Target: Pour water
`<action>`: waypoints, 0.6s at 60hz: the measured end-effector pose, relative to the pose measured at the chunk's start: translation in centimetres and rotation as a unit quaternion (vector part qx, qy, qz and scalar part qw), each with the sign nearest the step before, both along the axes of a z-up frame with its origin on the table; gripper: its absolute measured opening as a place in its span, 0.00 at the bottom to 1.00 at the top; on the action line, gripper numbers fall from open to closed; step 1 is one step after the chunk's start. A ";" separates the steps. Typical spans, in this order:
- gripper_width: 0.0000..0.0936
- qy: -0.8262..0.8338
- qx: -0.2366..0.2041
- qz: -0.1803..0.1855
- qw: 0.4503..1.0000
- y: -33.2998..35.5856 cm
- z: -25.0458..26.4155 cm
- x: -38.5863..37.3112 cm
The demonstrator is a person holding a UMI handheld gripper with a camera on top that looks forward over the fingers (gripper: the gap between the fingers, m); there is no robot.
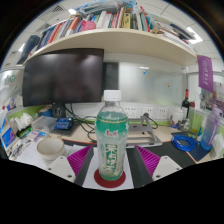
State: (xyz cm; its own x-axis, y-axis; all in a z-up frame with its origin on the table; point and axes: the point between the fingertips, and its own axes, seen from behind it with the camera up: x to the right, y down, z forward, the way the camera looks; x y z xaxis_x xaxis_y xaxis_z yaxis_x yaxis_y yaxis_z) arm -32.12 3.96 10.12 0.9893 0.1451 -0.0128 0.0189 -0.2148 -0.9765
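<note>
Standing on a round red coaster (110,180), the clear plastic bottle (112,135) sits between parted fingers (78,160).

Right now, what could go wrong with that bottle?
The tall bottle stands between the fingers of the claw on a small red coaster, with a gap at either side, so a nudge from one finger might tip it. Its white cap is still on, so no water can come out yet. Papers and a monitor are close behind it, so a spill might wet them.
</note>
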 end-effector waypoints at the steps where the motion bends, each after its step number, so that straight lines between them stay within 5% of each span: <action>1: 0.90 -0.005 -0.007 -0.003 1.000 -0.5 -0.4 0.1; 8: 0.91 -0.016 -0.064 -0.019 0.998 -6.1 -1.9 0.6; 18: 0.92 0.018 -0.088 -0.024 0.996 -14.1 2.5 -2.2; 36: 0.92 0.009 -0.047 -0.010 0.999 -22.8 14.3 -7.9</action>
